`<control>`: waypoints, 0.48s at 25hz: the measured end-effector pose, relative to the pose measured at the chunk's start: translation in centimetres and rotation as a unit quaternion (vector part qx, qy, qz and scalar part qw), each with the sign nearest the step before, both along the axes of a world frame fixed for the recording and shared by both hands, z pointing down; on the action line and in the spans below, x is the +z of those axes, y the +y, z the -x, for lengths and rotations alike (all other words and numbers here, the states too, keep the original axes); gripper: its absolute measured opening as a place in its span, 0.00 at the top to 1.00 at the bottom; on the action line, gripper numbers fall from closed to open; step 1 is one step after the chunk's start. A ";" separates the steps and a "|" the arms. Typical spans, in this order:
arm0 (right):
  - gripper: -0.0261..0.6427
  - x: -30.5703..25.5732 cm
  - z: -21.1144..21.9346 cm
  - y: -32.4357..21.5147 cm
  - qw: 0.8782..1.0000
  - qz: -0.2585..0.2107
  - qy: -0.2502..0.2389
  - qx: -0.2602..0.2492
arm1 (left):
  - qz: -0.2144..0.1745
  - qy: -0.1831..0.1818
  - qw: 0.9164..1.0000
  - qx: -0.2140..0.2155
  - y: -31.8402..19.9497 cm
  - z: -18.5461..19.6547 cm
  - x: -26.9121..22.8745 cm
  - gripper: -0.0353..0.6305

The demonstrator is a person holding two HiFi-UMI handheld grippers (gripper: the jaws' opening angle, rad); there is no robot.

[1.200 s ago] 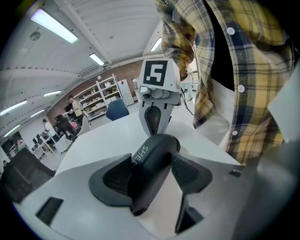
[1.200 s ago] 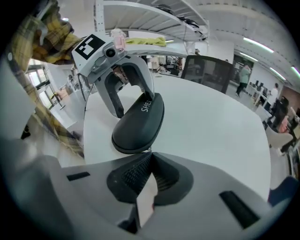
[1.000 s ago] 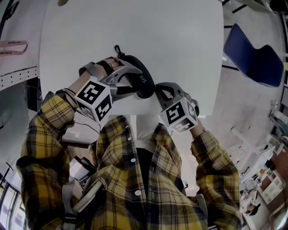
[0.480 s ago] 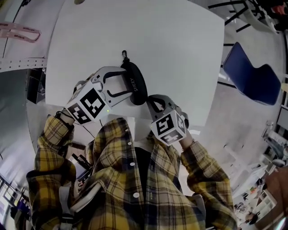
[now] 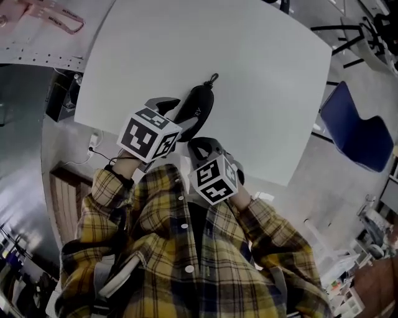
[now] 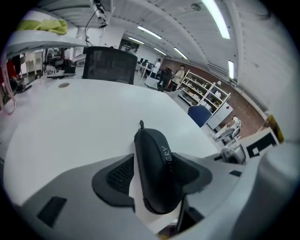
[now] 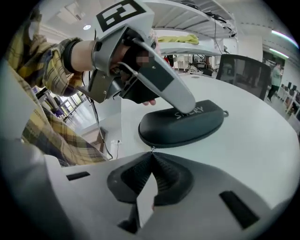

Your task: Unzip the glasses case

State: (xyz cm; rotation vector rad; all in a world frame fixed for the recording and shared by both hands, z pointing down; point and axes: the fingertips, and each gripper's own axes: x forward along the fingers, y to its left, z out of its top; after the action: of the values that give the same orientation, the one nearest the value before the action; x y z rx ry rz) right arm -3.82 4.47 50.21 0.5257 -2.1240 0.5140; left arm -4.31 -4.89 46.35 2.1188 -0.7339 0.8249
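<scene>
A black zipped glasses case point(image 5: 199, 107) lies on the white table point(image 5: 261, 74) near its front edge, clip end pointing away. My left gripper point(image 5: 182, 119) is shut across the case's middle; in the left gripper view the case point(image 6: 151, 147) fills the gap between the two pads point(image 6: 119, 174). My right gripper point(image 5: 200, 148) sits at the case's near end. In the right gripper view its jaws point(image 7: 151, 154) are shut tip to tip on a tiny metal zipper pull point(image 7: 152, 149), just in front of the case point(image 7: 187, 124). The case's seam looks closed.
The table's front edge point(image 5: 186, 163) runs right under both grippers, against the person's plaid shirt. A blue chair point(image 5: 357, 133) stands to the right off the table. A pink lanyard point(image 5: 59, 18) lies on a bench at far left. A dark chair back point(image 6: 110, 65) stands beyond the table.
The head view has swung, so the case now points up and right. Both grippers sit nearer the body, and they have stayed at the case's middle and near end.
</scene>
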 end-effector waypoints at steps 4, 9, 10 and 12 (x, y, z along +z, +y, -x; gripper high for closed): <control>0.96 0.6 1.1 -0.2 1.000 0.001 0.006 -0.018 | 0.028 0.054 0.998 -0.013 0.4 -0.2 0.8 0.56; 0.96 0.7 1.2 -0.1 1.000 0.006 0.008 -0.023 | 0.003 0.103 0.994 -0.026 0.8 0.2 1.1 0.56; 0.96 0.7 1.3 -0.1 1.000 0.006 0.010 -0.024 | -0.006 0.102 0.995 -0.022 0.7 0.2 1.1 0.56; 0.96 0.7 1.3 -0.2 1.000 0.003 0.016 -0.026 | -0.015 0.101 0.995 -0.016 0.7 0.2 1.1 0.56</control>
State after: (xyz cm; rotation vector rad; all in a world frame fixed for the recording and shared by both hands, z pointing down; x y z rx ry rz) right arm -5.10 4.28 50.96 0.4704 -2.0992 0.4806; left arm -4.56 -4.20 47.46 2.1734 -0.6746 0.5755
